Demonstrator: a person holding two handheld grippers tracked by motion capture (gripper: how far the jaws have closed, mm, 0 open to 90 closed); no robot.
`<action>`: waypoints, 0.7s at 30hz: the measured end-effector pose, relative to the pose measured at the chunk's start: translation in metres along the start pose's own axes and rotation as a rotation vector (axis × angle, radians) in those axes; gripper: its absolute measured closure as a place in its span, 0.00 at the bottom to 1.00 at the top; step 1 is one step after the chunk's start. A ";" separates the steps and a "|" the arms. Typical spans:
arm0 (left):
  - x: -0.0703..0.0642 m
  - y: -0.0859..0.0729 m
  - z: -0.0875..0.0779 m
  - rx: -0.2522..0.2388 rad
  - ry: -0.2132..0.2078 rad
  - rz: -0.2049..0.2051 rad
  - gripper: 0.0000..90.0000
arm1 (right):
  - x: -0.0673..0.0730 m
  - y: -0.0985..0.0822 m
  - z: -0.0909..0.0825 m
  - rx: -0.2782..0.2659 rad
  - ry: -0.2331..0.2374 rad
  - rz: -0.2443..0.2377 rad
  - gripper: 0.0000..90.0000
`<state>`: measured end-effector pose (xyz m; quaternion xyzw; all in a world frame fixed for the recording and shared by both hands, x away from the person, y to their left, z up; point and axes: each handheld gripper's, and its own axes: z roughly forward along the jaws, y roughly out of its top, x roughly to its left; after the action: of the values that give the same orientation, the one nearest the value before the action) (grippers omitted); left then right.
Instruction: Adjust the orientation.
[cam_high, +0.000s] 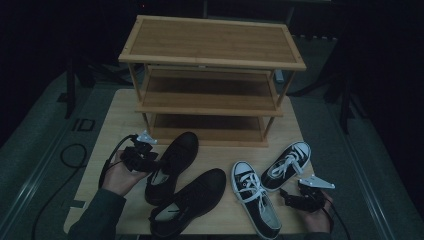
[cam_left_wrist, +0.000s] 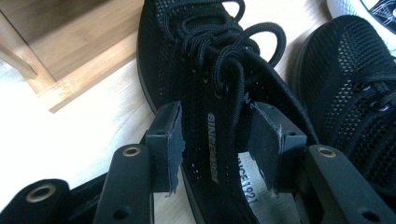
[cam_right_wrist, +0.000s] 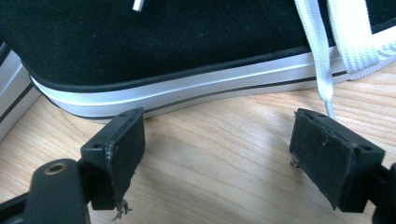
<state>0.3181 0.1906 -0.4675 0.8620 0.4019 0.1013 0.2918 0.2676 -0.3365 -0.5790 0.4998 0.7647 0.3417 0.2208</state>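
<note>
The left tool (cam_left_wrist: 215, 135) stands wide open, pads straddling the tongue of a black mesh shoe (cam_high: 172, 165) at nine o'clock on the worktop (cam_high: 220, 160). The right tool (cam_right_wrist: 219, 154), open and empty, faces a canvas sneaker (cam_high: 287, 165) at three. At twelve, the slatted wooden rack (cam_high: 210, 55) holds nothing; all four shoes seem left to shelve.

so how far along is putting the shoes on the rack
Nothing is stowed: the wooden rack holds no shoes, and all four sit on the table. In hand: the left gripper straddles the collar of one black mesh shoe, pads not pressing. The right gripper waits open beside a black-and-white sneaker. All four shoes are left to place.
</note>
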 end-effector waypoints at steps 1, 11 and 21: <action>-0.001 0.000 0.001 0.006 0.002 0.002 0.61 | 0.000 0.000 0.000 0.000 0.000 0.000 0.20; -0.002 0.003 0.016 0.061 0.025 0.009 0.62 | 0.000 0.000 0.000 0.000 0.000 0.000 0.20; -0.003 0.007 0.028 0.097 0.033 0.013 0.65 | 0.000 0.000 0.000 0.000 0.001 -0.001 0.20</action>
<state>0.3317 0.1732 -0.4859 0.8759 0.4054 0.0977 0.2425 0.2677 -0.3366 -0.5790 0.4994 0.7650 0.3416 0.2206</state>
